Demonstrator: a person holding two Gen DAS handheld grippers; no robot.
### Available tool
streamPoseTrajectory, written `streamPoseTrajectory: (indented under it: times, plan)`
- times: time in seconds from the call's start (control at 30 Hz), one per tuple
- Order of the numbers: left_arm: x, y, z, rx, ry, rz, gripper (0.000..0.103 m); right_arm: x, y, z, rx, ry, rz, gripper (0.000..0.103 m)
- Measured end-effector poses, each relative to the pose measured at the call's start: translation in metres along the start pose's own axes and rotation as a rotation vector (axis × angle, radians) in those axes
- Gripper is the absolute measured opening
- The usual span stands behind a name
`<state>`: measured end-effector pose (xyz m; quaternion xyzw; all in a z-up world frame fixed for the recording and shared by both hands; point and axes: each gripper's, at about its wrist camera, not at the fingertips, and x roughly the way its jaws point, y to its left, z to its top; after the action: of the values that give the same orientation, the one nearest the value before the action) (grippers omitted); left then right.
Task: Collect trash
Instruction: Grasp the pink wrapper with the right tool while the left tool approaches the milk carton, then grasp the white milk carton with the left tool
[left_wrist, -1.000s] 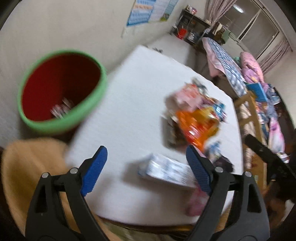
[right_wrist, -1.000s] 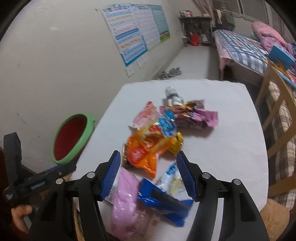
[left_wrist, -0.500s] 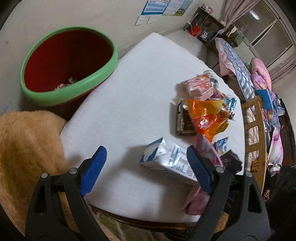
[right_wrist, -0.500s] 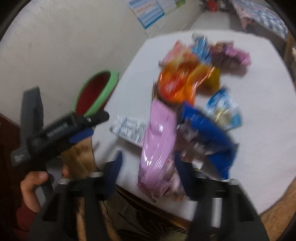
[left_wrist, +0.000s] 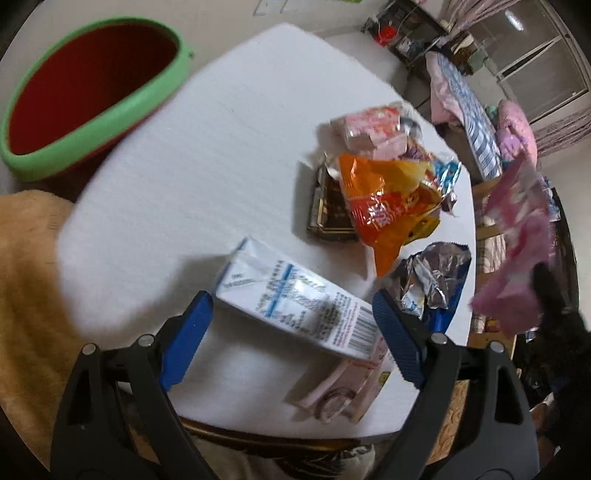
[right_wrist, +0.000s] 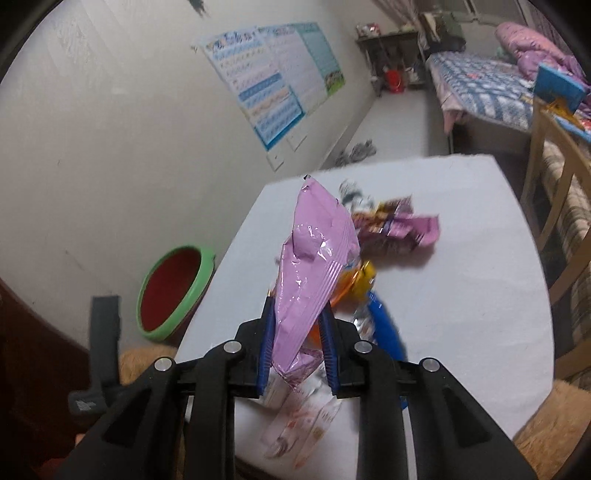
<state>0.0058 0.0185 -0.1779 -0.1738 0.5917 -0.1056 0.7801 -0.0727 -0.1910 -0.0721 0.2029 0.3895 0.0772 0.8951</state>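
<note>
Two grippers over the white table (left_wrist: 177, 155). Right gripper (right_wrist: 297, 345) closing its jaws on a pink wrapper (right_wrist: 317, 258), pads pressed to its lower end, wrapper lifted clear above the table's near edge. Left gripper (left_wrist: 291, 339) spread wide, a white carton (left_wrist: 295, 299) lying flat between its blue pads, touched by neither, close to the near edge. More wrappers (left_wrist: 384, 199) heaped toward the right edge. Red bin with green rim (left_wrist: 92, 88) just off the left edge.
</note>
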Motion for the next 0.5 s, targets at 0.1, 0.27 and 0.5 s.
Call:
streamPoseTrajectory:
  times: [0.1,0.27,0.5]
  plan:
    - [0.012,-0.006,0.002,-0.003,0.02,0.011,0.085,-0.006,-0.002,0.001,0.003,-0.021,-0.005,0.023]
    - [0.027,-0.011,0.001,-0.025,0.037,0.015,0.086,0.001,-0.012,-0.001,0.001,0.0,-0.012,0.023]
    - [0.019,-0.014,0.003,0.021,0.024,-0.039,0.054,0.009,-0.015,-0.001,0.0,0.012,-0.008,0.023]
